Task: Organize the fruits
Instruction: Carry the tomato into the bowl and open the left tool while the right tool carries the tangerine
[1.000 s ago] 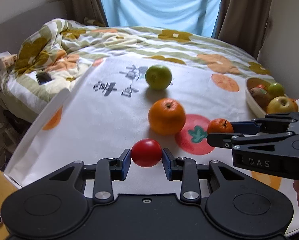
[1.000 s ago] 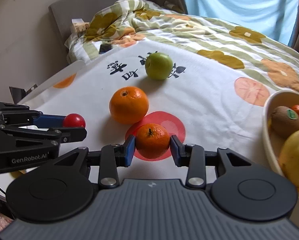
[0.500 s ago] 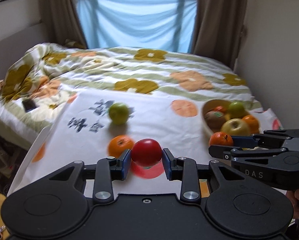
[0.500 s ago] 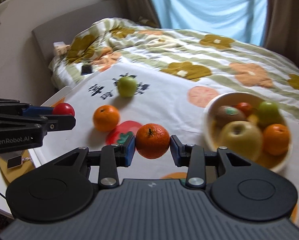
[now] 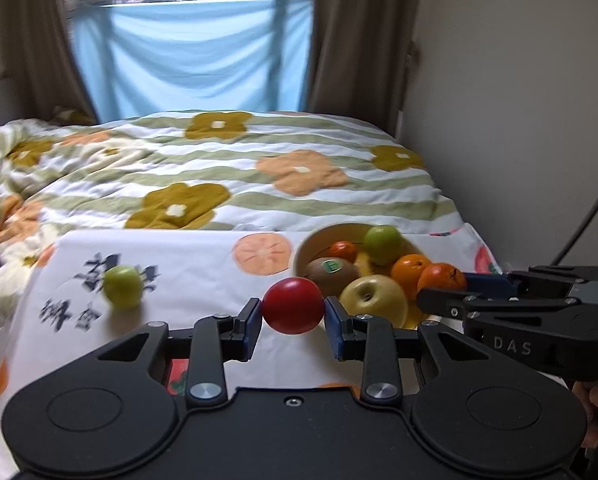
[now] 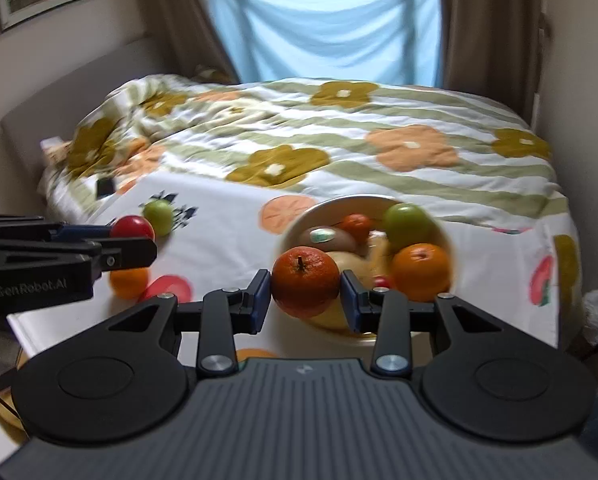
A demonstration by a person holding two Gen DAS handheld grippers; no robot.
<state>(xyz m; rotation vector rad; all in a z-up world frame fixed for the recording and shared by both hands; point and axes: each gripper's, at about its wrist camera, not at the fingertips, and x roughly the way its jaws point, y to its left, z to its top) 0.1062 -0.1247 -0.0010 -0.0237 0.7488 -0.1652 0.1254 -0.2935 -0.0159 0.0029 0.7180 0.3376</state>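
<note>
My left gripper (image 5: 293,322) is shut on a red tomato (image 5: 293,305) and holds it in the air, just left of the fruit bowl (image 5: 305,246). My right gripper (image 6: 305,300) is shut on a small orange mandarin (image 6: 305,282) and holds it above the bowl's (image 6: 295,226) near rim. The bowl holds a kiwi (image 5: 331,274), a yellow apple (image 5: 373,298), a green fruit (image 5: 383,239) and oranges. A green apple (image 5: 123,286) and a large orange (image 6: 127,282) lie loose on the white printed cloth (image 5: 203,264).
The cloth covers a table beside a bed with a flowered quilt (image 5: 219,168). A wall (image 5: 519,100) stands close on the right. Curtains and a blue drape (image 5: 195,56) hang at the back. A dark phone (image 6: 105,187) lies on the quilt.
Both grippers have lifted their fruits off the cloth and carried them right, toward the bowl. The mandarin now hangs over the bowl's edge.
</note>
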